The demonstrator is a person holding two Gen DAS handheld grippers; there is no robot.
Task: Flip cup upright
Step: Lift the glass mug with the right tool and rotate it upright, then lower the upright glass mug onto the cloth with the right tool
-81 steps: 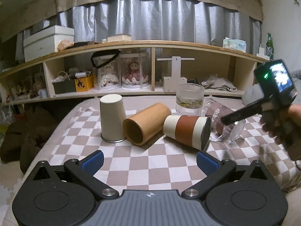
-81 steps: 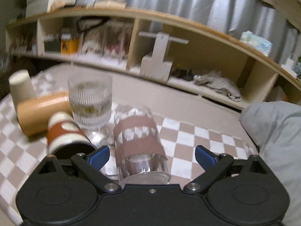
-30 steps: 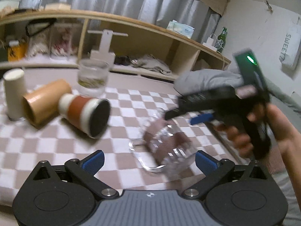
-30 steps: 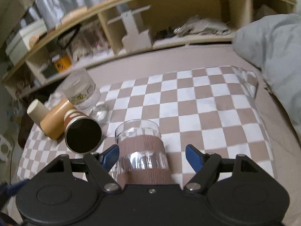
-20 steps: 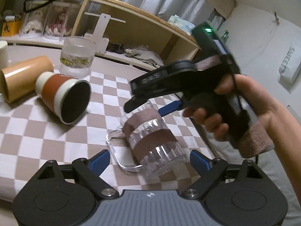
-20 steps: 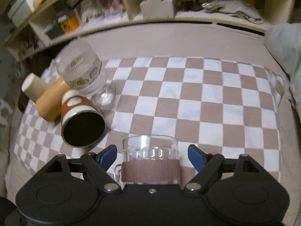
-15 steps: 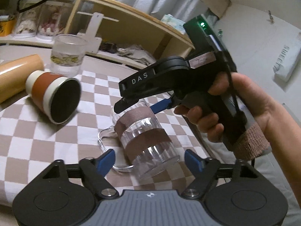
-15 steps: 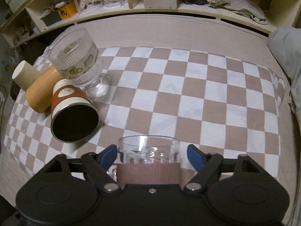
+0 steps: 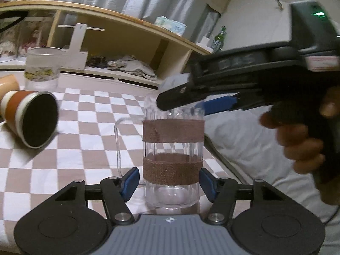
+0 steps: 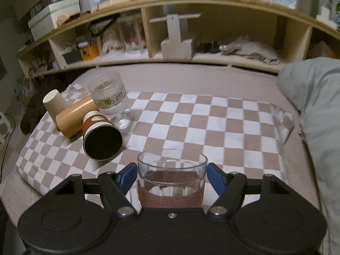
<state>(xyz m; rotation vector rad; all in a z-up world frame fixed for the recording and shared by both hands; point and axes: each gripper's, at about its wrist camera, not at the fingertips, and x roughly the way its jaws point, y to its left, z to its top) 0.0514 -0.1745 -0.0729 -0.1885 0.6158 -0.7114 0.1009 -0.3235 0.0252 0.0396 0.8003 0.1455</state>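
Note:
A clear glass mug with two brown bands (image 9: 172,148) stands upright on the checkered cloth, its handle to the left. My left gripper (image 9: 170,181) has its blue pads on either side of the mug's lower band, close to the glass or touching it. My right gripper (image 10: 171,176) is shut on the mug (image 10: 171,182) just below the rim, seen from above. In the left wrist view the right gripper (image 9: 214,97) reaches in from the right at the mug's top.
A brown-and-white cup (image 10: 101,137) and a tan cup (image 10: 74,116) lie on their sides at the left. A ribbed stemmed glass (image 10: 110,99) and a cream cup (image 10: 54,103) stand beside them. A grey pillow (image 10: 314,97) lies right; a wooden shelf (image 10: 170,27) runs behind.
The mug went from lying on its side to standing upright, held by my right gripper. My left gripper moved right and closed in around its base.

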